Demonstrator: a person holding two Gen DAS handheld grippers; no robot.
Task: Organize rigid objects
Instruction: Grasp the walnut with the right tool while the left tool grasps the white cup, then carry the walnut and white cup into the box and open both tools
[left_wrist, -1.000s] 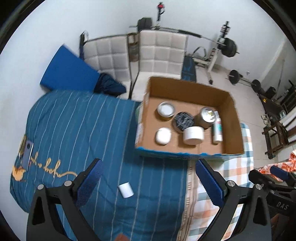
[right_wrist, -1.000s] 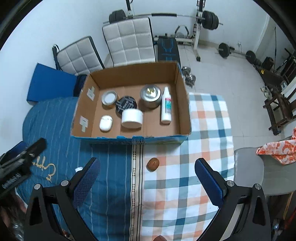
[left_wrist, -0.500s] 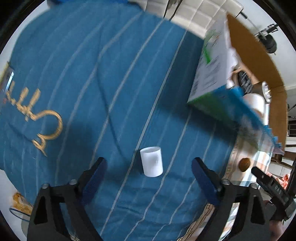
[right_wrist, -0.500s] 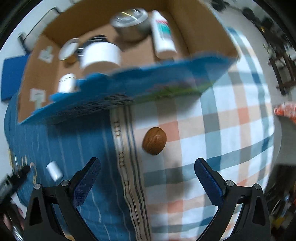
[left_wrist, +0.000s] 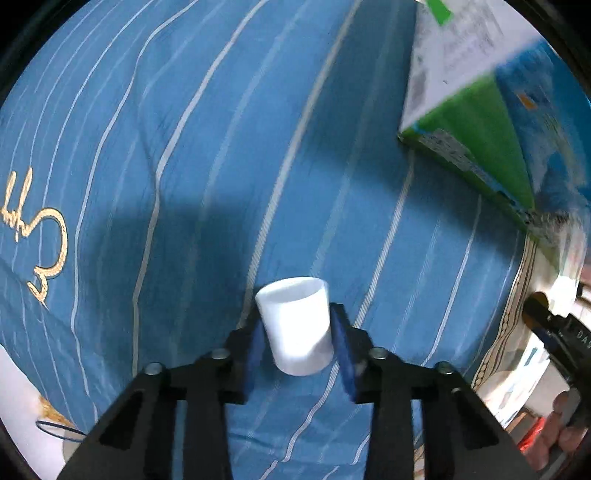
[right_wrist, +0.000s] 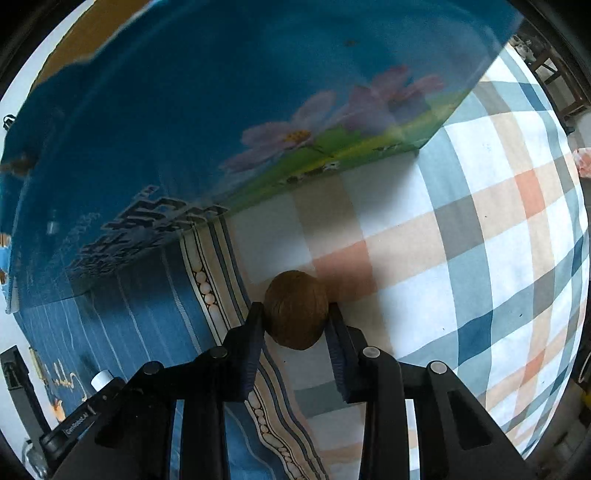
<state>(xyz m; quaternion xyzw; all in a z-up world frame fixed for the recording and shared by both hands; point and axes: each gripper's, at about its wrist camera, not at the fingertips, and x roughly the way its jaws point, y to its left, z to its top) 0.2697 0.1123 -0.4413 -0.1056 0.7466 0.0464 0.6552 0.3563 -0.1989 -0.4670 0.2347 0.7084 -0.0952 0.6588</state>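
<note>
The small white cup (left_wrist: 295, 328) sits on the blue striped bedsheet (left_wrist: 184, 147), and the left gripper (left_wrist: 297, 349) has squeezed shut on its sides. The brown walnut (right_wrist: 295, 310) lies on the checked blanket (right_wrist: 480, 240), pinched tight by the right gripper (right_wrist: 295, 338). The round walnut could pop out, because it is hard and smooth. The cup could tip if it is lifted crooked. The cardboard box (right_wrist: 184, 129) stands near, so its tall wall is in the way.
</note>
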